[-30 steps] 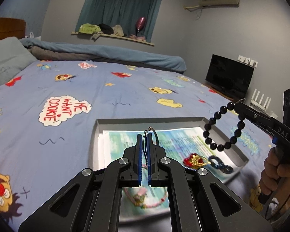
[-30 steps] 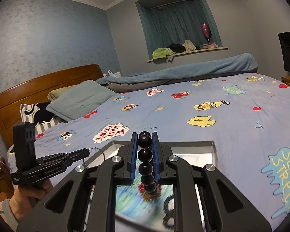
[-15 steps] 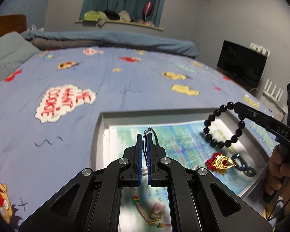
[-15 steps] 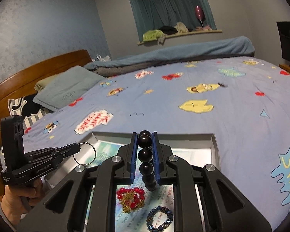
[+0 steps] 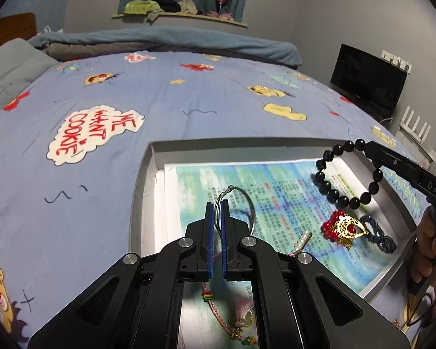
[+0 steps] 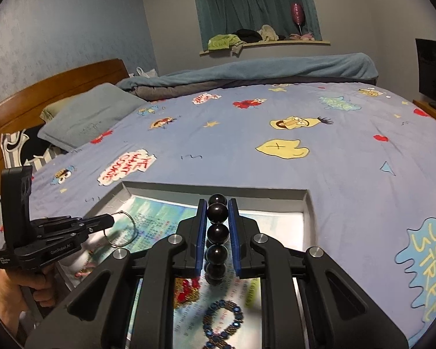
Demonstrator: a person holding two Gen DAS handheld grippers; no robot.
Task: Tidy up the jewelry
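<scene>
We hold a thin silver wire bangle point(image 5: 241, 203) clenched in our left gripper point(image 5: 217, 203), raised above the near-left part of the grey tray point(image 5: 144, 174) that sits on the cartoon-print bed point(image 5: 189, 93). Our right gripper point(image 6: 217, 215) is clamped on a black bead bracelet point(image 5: 346, 174), which hangs over the tray at about 2 o'clock from the bangle. Below it, on the printed paper lining (blue-green, with small text), lie a red-and-gold ornament point(image 5: 344, 226) and, touching it, a dark blue beaded loop point(image 5: 380, 232), while a pink cord charm point(image 5: 241, 317) lies at 6 o'clock.
</scene>
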